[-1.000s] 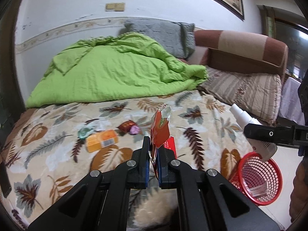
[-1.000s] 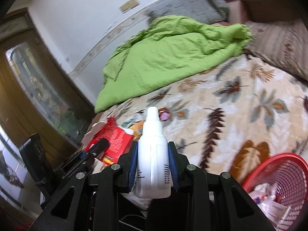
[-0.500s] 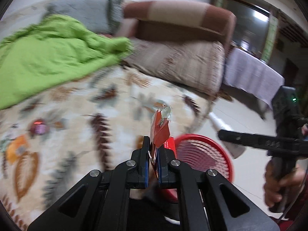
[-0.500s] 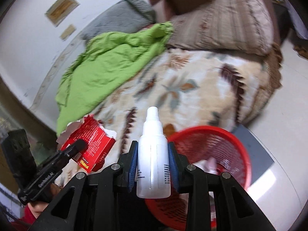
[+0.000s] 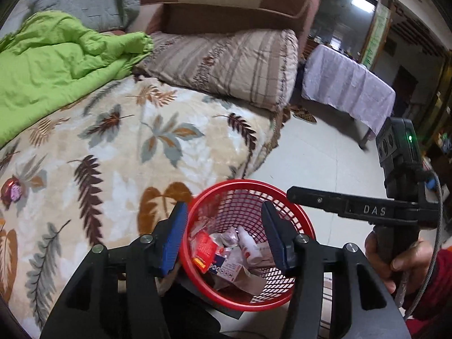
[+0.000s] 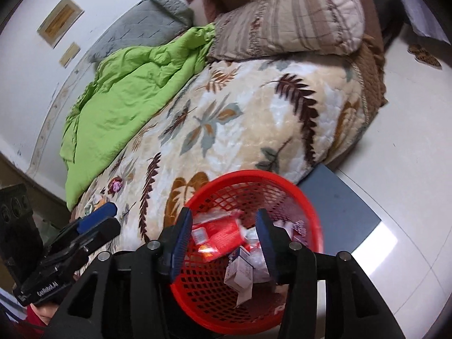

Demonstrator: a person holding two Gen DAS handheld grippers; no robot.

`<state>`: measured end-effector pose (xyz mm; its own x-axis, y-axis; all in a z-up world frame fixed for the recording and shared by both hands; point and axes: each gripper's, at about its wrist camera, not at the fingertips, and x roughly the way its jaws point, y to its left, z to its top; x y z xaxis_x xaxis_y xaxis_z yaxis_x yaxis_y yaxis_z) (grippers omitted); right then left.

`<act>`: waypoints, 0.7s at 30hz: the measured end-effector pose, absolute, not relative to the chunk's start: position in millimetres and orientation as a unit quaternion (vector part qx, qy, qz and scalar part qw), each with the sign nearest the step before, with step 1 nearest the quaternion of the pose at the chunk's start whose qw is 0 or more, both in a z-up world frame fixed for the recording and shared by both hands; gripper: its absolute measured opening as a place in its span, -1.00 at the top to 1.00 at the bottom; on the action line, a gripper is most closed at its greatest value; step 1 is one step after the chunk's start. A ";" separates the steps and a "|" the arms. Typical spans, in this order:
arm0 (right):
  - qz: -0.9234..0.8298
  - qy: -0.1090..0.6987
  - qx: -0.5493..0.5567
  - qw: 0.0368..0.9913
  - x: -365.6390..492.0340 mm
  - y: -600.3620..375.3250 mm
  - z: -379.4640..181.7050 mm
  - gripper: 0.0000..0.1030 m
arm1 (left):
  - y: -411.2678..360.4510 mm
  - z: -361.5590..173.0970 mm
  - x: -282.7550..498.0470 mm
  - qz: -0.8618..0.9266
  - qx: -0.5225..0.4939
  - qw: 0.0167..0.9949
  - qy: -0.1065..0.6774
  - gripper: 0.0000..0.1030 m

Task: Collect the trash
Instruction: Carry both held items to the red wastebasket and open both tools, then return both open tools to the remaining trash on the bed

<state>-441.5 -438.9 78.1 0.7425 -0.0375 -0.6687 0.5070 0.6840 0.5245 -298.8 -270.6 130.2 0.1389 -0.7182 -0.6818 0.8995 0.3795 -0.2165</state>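
Note:
The red mesh basket (image 5: 248,186) stands on the floor by the bed. My left gripper (image 5: 224,237) hangs over it, jaws opening, nothing between the pads. Below it in the basket lie the red packet (image 5: 203,250) and the white bottle (image 5: 247,243) among other scraps. My right gripper (image 6: 223,240) is also above the basket (image 6: 254,173), jaws opening and empty, with the red packet (image 6: 223,231) beneath it. Each gripper shows in the other's view: the right gripper (image 5: 291,190) from the side, the left gripper (image 6: 113,216) at the left.
A shiny candy wrapper (image 5: 12,189) lies on the leaf-patterned blanket (image 5: 158,147). A green quilt (image 5: 56,62) and striped pillows (image 5: 226,65) fill the bed's far part. A cloth-covered table (image 5: 347,84) stands across the tiled floor. A grey-blue mat (image 6: 339,197) lies under the basket.
Both grippers swung from above the bed to over the basket and opened. The red packet left the left gripper and the white bottle left the right; both now lie in the basket.

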 end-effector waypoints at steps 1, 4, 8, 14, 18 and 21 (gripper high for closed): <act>-0.153 0.324 0.361 0.861 -435.8 -436.4 78.8 -0.03 | -266.4 130.7 -293.9 -0.538 0.119 0.749 0.368 -0.03; -0.132 0.333 0.344 0.868 -414.4 -423.7 80.7 -0.05 | -245.3 132.8 -279.8 -0.511 0.112 0.771 0.363 -0.12; -0.072 0.343 0.329 0.877 -376.7 -399.4 87.9 -0.05 | -209.0 135.3 -252.9 -0.467 0.089 0.802 0.361 -0.22; -0.005 0.367 0.281 0.887 -317.3 -351.0 97.9 -0.05 | -141.3 135.9 -204.4 -0.403 0.040 0.835 0.372 -0.23; 0.037 0.390 0.254 0.884 -271.2 -315.8 97.8 -0.05 | -95.5 138.1 -176.3 -0.362 0.017 0.856 0.369 -0.23; 0.060 0.403 0.250 0.879 -241.9 -296.2 96.5 -0.05 | -58.1 143.2 -149.9 -0.319 0.023 0.878 0.356 -0.23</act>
<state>-241.9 -296.2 96.5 0.6685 0.3063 -0.6777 0.0962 0.8680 0.4872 -149.9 -58.1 143.2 0.5433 -0.5434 -0.6400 0.5761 0.7958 -0.1866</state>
